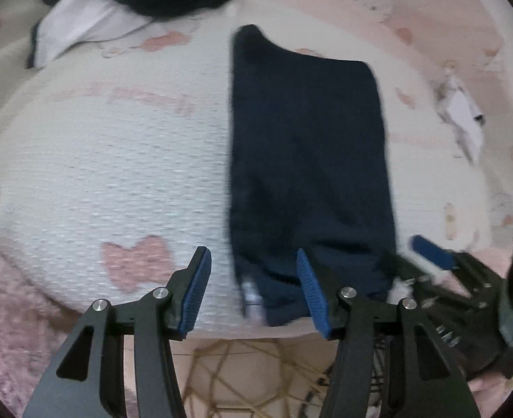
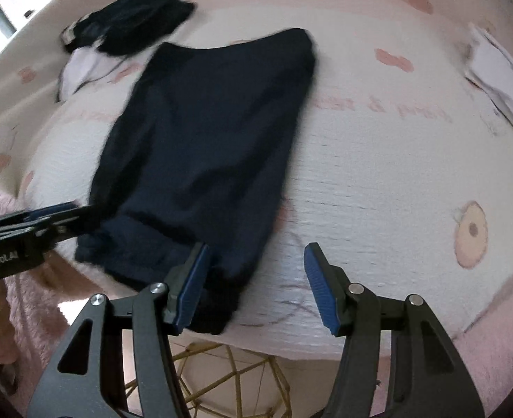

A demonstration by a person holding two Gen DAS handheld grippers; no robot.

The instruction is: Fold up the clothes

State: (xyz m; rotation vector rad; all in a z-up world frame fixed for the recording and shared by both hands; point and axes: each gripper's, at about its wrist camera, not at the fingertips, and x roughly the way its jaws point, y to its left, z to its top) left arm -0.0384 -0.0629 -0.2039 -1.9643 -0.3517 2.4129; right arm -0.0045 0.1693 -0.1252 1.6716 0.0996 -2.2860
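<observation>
A dark navy garment [image 1: 308, 160] lies folded lengthwise on a white bedcover with pink hearts [image 1: 117, 160]; its near hem reaches the bed's front edge. My left gripper [image 1: 253, 264] stands open at that hem's left corner, nothing between its blue pads. In the right wrist view the same navy garment [image 2: 204, 139] stretches away from me, and my right gripper [image 2: 256, 261] hangs open over its near right corner. The left gripper [image 2: 44, 219] shows at the garment's near left edge there. The right gripper [image 1: 434, 254] appears at the right of the left wrist view.
A heap of black and white clothes [image 1: 124, 3] lies at the far left of the bed. A small white item [image 2: 504, 80] rests at the far right. A fluffy pink rug [image 1: 9, 313] and a gold wire frame [image 1: 242, 376] are below the bed edge.
</observation>
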